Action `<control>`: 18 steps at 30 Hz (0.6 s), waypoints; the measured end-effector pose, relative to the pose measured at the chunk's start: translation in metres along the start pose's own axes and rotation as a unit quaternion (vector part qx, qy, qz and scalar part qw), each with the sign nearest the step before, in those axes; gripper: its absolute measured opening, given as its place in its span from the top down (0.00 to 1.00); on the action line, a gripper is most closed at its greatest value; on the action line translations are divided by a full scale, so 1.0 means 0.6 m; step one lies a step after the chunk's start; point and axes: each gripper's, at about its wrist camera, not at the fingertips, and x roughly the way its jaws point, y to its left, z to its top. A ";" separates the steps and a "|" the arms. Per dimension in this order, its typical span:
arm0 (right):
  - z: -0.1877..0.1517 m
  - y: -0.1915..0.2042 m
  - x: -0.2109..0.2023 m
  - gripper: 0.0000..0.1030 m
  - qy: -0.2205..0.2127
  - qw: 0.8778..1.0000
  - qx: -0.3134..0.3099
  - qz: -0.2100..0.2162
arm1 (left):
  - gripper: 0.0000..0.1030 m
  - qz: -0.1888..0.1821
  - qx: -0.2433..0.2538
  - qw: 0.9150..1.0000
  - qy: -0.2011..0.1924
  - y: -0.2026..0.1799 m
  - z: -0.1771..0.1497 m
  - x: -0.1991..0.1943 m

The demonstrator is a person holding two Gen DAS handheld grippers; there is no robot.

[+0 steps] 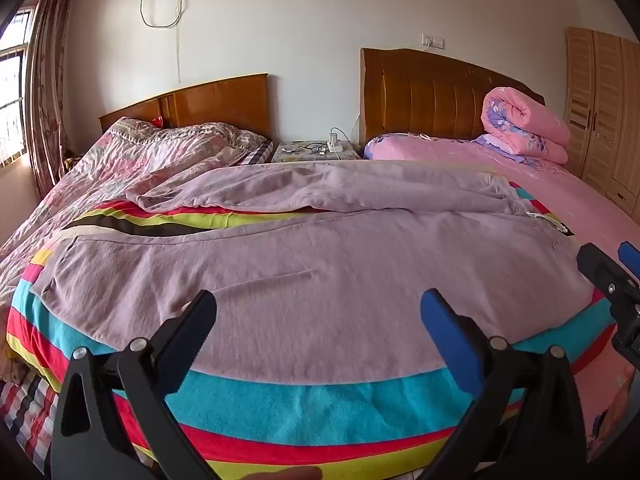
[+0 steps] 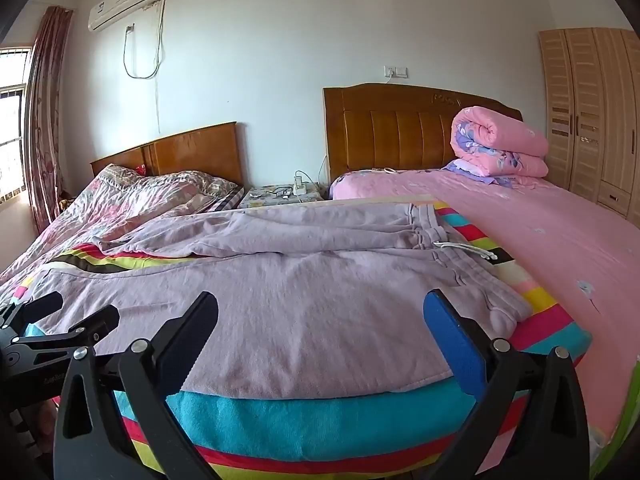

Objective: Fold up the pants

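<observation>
Pants (image 2: 304, 300) of pale lilac knit lie spread on a striped blanket (image 2: 320, 412) that covers the near part of the bed, with the long axis running across the view from left to right: the waistband with its white drawstring (image 2: 468, 249) sits toward the right edge of the blanket, and the legs stretch away to the left. One leg lies flat along the near edge of the blanket; the other is rumpled behind it, toward the headboards. The near hem line of the cloth lies just ahead of both tools. The left gripper (image 1: 320, 320) hovers over the leg part, jaws wide apart and holding nothing, and the right gripper (image 2: 320, 320) hangs over the waist end, likewise spread wide and empty. By my reading the right gripper is nearer the waistband and the left one nearer the leg cuffs, so a fold along the length would call for each to take its own end. The blanket is soft and banded in teal, red, yellow and lime. Behind it stand two wooden headboards with a small nightstand (image 2: 282, 196) between them, a rolled pink quilt (image 2: 500, 146) on the right-hand bed, a wardrobe (image 2: 592, 116) at the far right and an air conditioner (image 2: 128, 0) high on the white wall.
</observation>
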 end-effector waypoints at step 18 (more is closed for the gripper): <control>-0.004 -0.001 0.008 0.04 0.012 1.000 0.009 0.008 | 0.01 0.002 0.000 1.000 0.003 0.006 0.002 0.000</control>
